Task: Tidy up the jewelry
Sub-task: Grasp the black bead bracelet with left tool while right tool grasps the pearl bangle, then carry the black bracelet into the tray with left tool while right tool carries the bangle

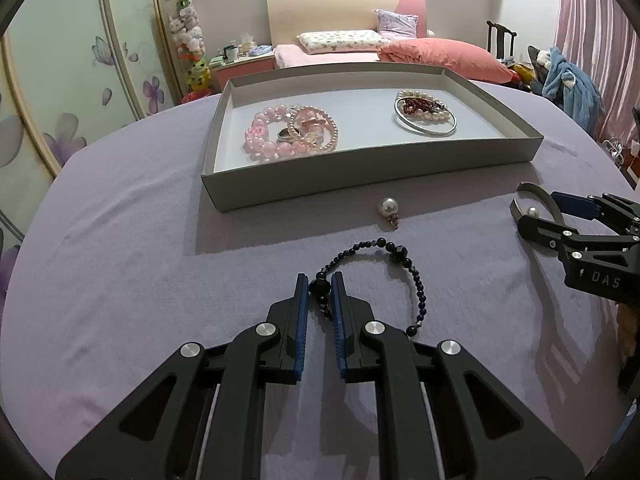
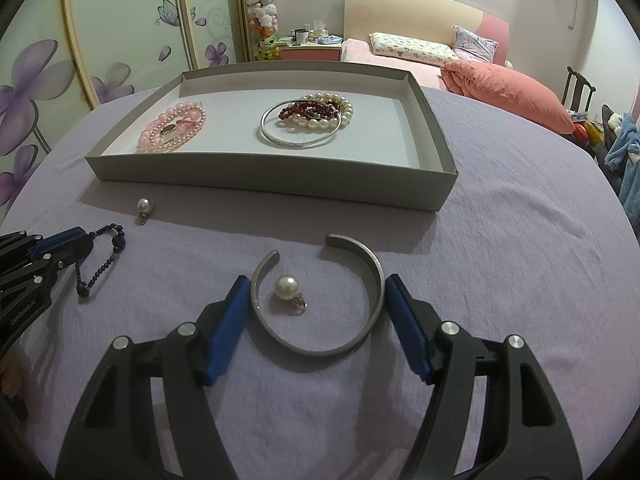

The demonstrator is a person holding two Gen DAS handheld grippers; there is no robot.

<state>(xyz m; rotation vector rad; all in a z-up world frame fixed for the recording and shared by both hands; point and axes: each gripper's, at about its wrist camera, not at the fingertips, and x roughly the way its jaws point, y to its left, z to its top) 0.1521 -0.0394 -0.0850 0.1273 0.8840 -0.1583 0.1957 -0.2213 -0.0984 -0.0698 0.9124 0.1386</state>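
Observation:
My left gripper [image 1: 320,284] is shut on a large bead of the dark beaded bracelet [image 1: 418,284], whose loop lies on the lilac tablecloth. My right gripper [image 2: 315,280] spans the silver cuff bracelet [image 2: 320,350], both blue pads touching its outer sides. A pearl pendant [image 2: 286,284] lies inside the cuff's curve. A second pearl pendant [image 1: 389,205] sits loose in front of the grey tray [image 1: 360,172]. The tray holds pink bead bracelets with rings [image 1: 264,136] and a silver bangle with pearl and red beads [image 1: 426,116].
The round table's cloth [image 1: 120,264] spreads to the left of my left gripper. Behind the table stand a bed with pink bedding [image 1: 440,56], a nightstand [image 1: 240,66] and a floral wardrobe [image 1: 60,80]. The right gripper [image 1: 538,210] shows at the right edge.

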